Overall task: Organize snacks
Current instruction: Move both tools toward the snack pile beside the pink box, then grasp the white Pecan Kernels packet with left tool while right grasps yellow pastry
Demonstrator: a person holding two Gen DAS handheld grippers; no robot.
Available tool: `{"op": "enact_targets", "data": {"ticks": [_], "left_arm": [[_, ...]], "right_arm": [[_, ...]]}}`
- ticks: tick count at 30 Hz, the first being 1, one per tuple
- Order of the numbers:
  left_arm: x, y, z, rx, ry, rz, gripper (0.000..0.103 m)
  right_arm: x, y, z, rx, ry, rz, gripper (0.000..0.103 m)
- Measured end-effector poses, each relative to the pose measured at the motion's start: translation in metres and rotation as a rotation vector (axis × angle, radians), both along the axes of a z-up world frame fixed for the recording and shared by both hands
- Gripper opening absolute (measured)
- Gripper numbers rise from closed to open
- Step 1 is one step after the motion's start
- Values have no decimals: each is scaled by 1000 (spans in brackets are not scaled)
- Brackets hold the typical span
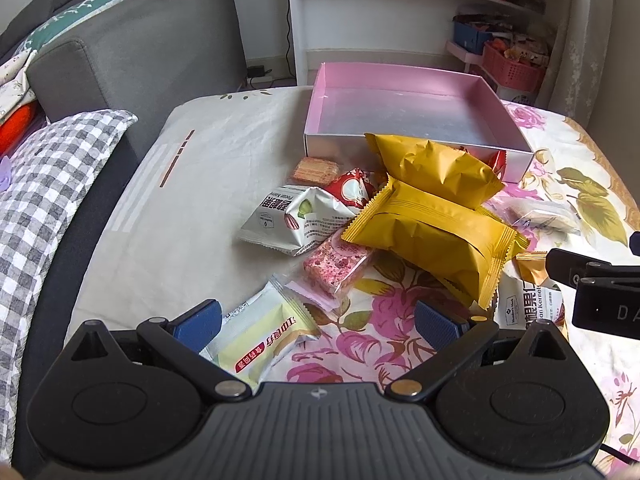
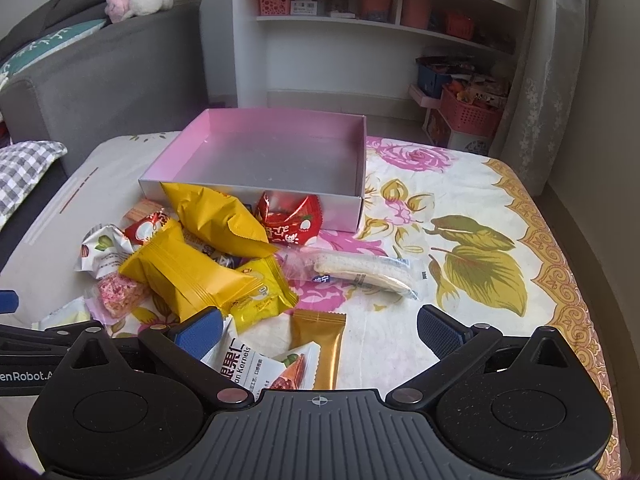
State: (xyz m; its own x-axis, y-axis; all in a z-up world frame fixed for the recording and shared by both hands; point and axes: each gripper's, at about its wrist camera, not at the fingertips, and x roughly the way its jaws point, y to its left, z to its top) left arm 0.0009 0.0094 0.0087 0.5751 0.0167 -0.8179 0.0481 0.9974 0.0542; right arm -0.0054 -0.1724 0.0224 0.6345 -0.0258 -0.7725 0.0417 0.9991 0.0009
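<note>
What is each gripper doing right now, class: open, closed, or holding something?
Left gripper: open, holding nothing.
Right gripper: open, holding nothing.

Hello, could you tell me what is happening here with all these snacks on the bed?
A person holds two tongs, both open and holding nothing, over a pile of snack packets. The left tongs hover above a pale green packet; the right tongs hover above a white pecan packet and a gold stick packet. The pink box behind the pile has nothing in it, so sorting has not visibly begun.
</note>
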Motion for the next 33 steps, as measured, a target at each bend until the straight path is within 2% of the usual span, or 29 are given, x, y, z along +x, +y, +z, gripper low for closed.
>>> {"op": "enact_targets", "data": {"ticks": [8,14,18,20,23,24,26,31,33], "left_arm": [[5,7,-2,-15,14,14,103],[13,21,-2,-76,21,-2,100],[26,29,3,-124,48,-75,92],[33,31,4,-124,51,-115,86],[48,30,2,-120,63,-200,84],[53,31,0,-113,65,-223,83],[64,34,-5,-97,66,-235,74],[82,43,-15,-141,53,-327,73],[88,48,-19,-143,52,-342,67]], "right_arm": [[5,-2,0,19,-11,12,103],[19,-4,1,74,-19,120,103],[35,-5,0,181,3,229,103],[41,-4,-1,238,12,276,103],[49,-1,-3,308,20,363,102],[51,0,-5,318,18,385,102],[55,4,-7,322,8,426,101],[59,11,-16,341,16,518,98],[61,14,-19,334,20,539,97]]}}
